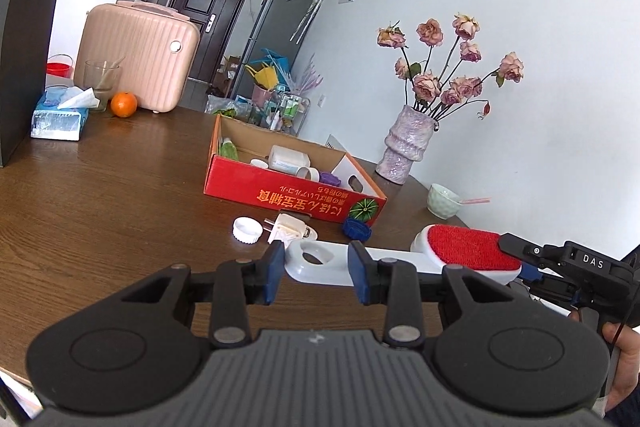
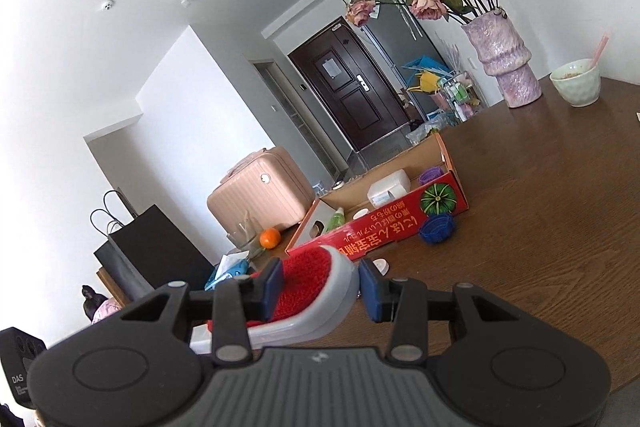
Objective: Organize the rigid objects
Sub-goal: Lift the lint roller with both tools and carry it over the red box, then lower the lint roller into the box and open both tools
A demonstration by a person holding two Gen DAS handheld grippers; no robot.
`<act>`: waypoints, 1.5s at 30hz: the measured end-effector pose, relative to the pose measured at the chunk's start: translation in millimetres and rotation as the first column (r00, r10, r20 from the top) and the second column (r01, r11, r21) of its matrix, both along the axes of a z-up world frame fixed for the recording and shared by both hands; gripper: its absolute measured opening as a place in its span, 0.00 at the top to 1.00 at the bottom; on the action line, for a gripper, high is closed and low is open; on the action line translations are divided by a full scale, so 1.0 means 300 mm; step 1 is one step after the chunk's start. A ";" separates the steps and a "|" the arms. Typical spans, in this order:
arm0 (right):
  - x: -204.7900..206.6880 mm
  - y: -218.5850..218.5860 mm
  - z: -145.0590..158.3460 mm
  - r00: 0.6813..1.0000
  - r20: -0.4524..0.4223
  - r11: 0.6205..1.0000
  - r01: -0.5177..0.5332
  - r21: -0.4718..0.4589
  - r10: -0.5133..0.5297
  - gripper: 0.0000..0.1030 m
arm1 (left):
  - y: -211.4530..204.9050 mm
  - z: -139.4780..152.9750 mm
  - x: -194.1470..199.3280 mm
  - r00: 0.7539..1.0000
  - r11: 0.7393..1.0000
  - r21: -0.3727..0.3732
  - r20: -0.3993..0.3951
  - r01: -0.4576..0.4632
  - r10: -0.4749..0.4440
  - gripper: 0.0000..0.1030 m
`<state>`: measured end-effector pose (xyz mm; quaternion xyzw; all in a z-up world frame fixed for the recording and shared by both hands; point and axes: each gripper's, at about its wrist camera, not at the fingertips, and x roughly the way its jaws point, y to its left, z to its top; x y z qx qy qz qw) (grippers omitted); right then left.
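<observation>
Left gripper (image 1: 316,265) clamped on white handle of lint brush (image 1: 404,259), held above table (image 1: 120,195); right gripper (image 2: 320,285) clamped on its red head; box (image 1: 288,193) at 12 o'clock beyond brush; white cap (image 1: 247,230), plug (image 1: 286,231), blue cap (image 1: 357,228) lie before box

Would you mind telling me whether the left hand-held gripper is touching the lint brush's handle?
Touching: the left wrist view shows the left hand-held gripper clamping the lint brush handle between both pads.

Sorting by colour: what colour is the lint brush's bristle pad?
Red, on a white body; lint brush shows best in the left wrist view.
</observation>
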<state>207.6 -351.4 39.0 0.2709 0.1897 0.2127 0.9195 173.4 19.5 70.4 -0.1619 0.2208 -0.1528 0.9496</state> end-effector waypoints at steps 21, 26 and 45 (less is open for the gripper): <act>0.504 0.043 0.182 0.998 0.058 0.998 0.021 -0.066 -0.017 0.61 | 0.019 0.138 0.589 0.999 0.999 0.021 0.030 0.024 -0.024 0.66; 0.689 0.043 0.174 0.999 0.024 0.998 0.036 -0.046 -0.035 0.61 | 0.020 0.117 0.781 1.000 1.000 0.019 -0.008 0.024 -0.024 0.66; 1.182 0.131 -0.163 0.989 -0.143 0.984 0.019 -0.177 -0.045 0.60 | 0.013 -0.219 1.248 0.976 0.991 0.129 -0.210 -0.023 0.050 0.65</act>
